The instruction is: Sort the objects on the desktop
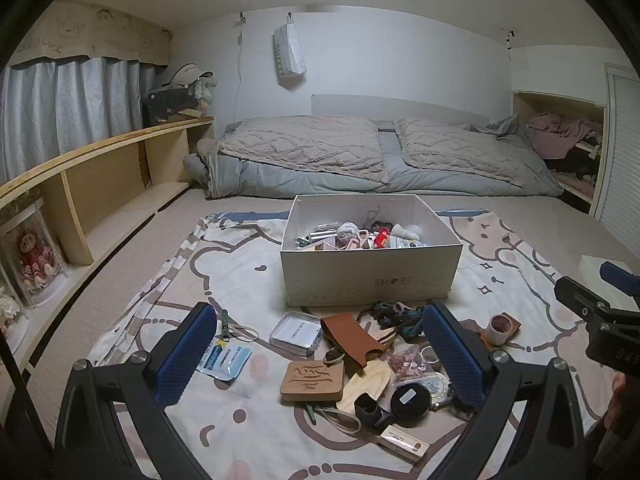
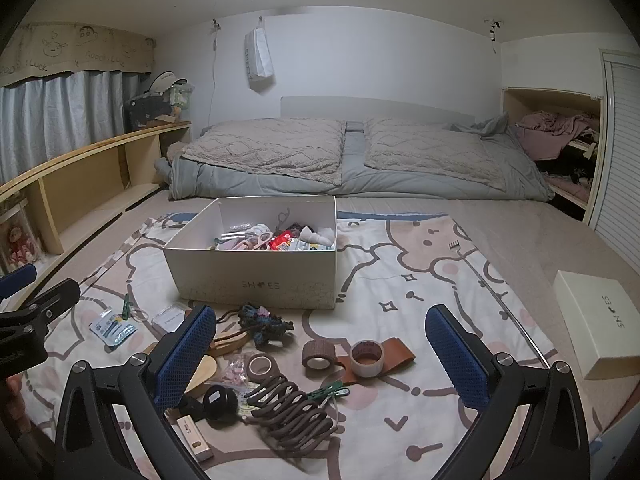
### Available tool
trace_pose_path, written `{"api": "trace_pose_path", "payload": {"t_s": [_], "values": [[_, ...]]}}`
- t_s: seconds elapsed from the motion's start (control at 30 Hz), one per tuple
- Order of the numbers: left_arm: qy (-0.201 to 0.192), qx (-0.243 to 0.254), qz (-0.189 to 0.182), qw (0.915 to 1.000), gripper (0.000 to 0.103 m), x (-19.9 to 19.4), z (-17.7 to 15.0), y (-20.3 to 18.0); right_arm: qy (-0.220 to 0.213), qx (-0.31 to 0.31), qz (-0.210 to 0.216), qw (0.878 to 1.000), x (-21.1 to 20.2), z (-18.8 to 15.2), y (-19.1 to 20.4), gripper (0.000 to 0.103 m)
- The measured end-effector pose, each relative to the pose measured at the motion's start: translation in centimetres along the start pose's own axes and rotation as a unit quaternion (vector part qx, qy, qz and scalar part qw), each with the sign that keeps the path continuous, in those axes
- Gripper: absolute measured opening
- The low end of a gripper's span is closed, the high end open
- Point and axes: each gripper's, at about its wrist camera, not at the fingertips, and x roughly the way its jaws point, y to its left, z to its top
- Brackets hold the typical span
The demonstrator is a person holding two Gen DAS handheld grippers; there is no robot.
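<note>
- White shoe box (image 1: 370, 276) sitting on patterned sheet (image 1: 240, 272), holding small items; clutter lying just before it
- left gripper (image 1: 320, 354) hovering wide open, empty, over wooden block (image 1: 312, 380)
- right gripper (image 2: 320, 354) hanging spread wide, empty, above brown tape rolls (image 2: 318, 354)

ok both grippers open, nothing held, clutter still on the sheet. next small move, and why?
Probably lower the right gripper onto the tape roll ahead of it. Its jaws are wide and empty, the roll stands clear on the sheet, and the shoe box is just beyond.
</note>
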Motion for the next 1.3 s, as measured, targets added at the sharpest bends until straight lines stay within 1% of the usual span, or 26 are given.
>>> {"api": "trace_pose_path", "payload": {"t_s": [0.57,0.7,0.83,0.93,1.0,1.13,1.3], "values": [[0.000,-0.002,0.004,1.0000,0.103,0.0,0.2,-0.2,-0.004,0.003,0.001,1.000,0.0,-0.1,0.1,0.103],[-0.001,-0.003,0.006,1.0000,0.103,0.0,0.2,-0.2,-0.028,0.010,-0.010,1.000,-0.5,-0.1,-0.1,0.103],[0.000,-0.004,0.007,1.0000,0.103,0.0,0.3,-0.2,-0.029,0.018,-0.015,0.999,-0.6,0.3,-0.6,0.103],[0.000,-0.005,0.010,0.9999,0.103,0.0,0.4,-0.4,-0.015,0.029,-0.003,0.999,-0.2,0.4,-1.0,0.103],[0.000,-0.006,0.012,0.9999,0.103,0.0,0.4,-0.4,-0.012,0.033,-0.003,0.999,0.0,0.3,-1.3,0.103],[0.001,-0.008,0.015,0.9999,0.103,0.0,0.3,-0.3,-0.003,0.030,0.010,1.000,0.2,0.2,-1.3,0.103],[0.011,-0.006,0.014,0.9998,0.103,0.3,0.3,-0.7,0.006,0.027,0.016,0.999,0.5,-0.2,-1.3,0.103]]}}
